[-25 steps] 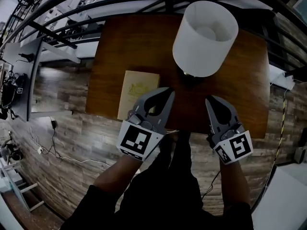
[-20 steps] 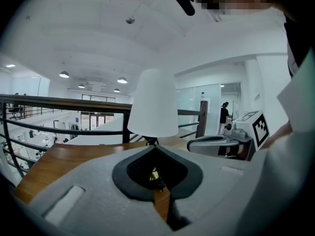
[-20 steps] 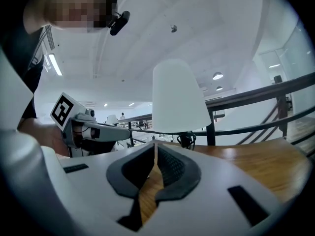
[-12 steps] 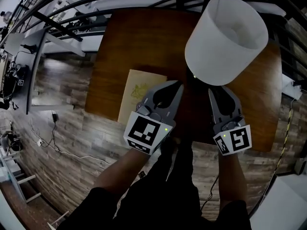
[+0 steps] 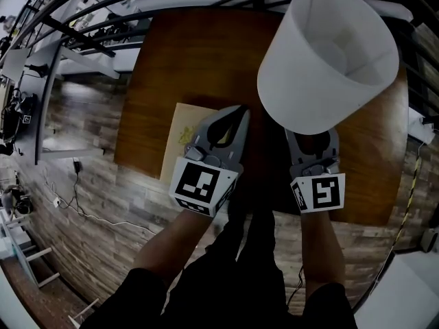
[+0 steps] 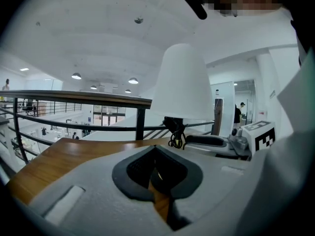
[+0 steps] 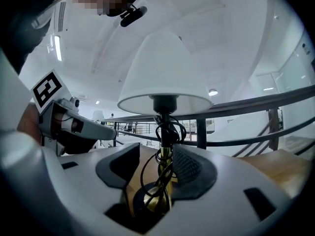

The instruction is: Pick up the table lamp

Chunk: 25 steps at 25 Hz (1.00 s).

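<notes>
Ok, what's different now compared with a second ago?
The right gripper pushed forward under the lamp shade. Its jaws have just been opening and now straddle the brass stem without clamping it. The left gripper edged forward over the booklet, with its jaws shut and empty. Nothing on the table shifted.

Seen from above, a white lamp shade (image 5: 328,60) fills the upper right of the frame, over a dark wooden table (image 5: 185,60). From the bottom centre, two dark-sleeved arms (image 5: 168,252) reach up, each holding a gripper. The left gripper (image 5: 240,113), jaws together, overlaps a yellowish booklet (image 5: 175,134) at centre left. The right gripper (image 5: 313,146), jaws just opening, reaches under the shade, which hides its tips and anything between them. Wood-plank floor (image 5: 89,184) surrounds the table.
</notes>
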### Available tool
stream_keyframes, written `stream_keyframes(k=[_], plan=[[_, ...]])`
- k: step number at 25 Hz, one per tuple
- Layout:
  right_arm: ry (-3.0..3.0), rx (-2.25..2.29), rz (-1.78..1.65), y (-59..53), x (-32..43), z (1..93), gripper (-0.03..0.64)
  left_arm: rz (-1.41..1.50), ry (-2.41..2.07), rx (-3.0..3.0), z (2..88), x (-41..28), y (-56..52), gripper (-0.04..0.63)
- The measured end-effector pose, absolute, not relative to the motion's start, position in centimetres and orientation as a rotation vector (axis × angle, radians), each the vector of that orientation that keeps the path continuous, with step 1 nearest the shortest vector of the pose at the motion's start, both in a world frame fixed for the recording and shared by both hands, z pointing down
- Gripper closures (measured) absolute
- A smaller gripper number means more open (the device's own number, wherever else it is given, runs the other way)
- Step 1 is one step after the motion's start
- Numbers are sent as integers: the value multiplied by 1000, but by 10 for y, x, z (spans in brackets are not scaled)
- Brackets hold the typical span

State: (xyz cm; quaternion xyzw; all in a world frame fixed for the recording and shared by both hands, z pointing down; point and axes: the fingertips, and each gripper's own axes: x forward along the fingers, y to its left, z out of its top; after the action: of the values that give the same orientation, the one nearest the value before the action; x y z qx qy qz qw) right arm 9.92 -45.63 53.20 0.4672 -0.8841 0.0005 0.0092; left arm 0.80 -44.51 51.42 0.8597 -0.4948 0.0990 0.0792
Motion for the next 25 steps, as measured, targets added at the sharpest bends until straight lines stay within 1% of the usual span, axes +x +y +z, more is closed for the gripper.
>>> stream_keyframes(k=[1,5,19,22,23,25], plan=[[-2758,1468,-13,-460,96,531,408,294,-1483,2564,517,7,-446,588],[-2761,1491,-50,-475,90,525,391,305,-1491,2544,522,6,-450,588],[-2697,1601,-156,-488,91,531,390,308,-1544,2509,532,-12,-467,588],[-2677,1606,-138,-485,87,539,355,297,-1549,2497,537,-16,-468,588],[-2671,1623,-126,-483,88,539,320,293,-1551,2493,538,-17,-467,588],[-2669,1649,-98,-480,90,540,316,291,-1550,2489,539,-20,-465,588]])
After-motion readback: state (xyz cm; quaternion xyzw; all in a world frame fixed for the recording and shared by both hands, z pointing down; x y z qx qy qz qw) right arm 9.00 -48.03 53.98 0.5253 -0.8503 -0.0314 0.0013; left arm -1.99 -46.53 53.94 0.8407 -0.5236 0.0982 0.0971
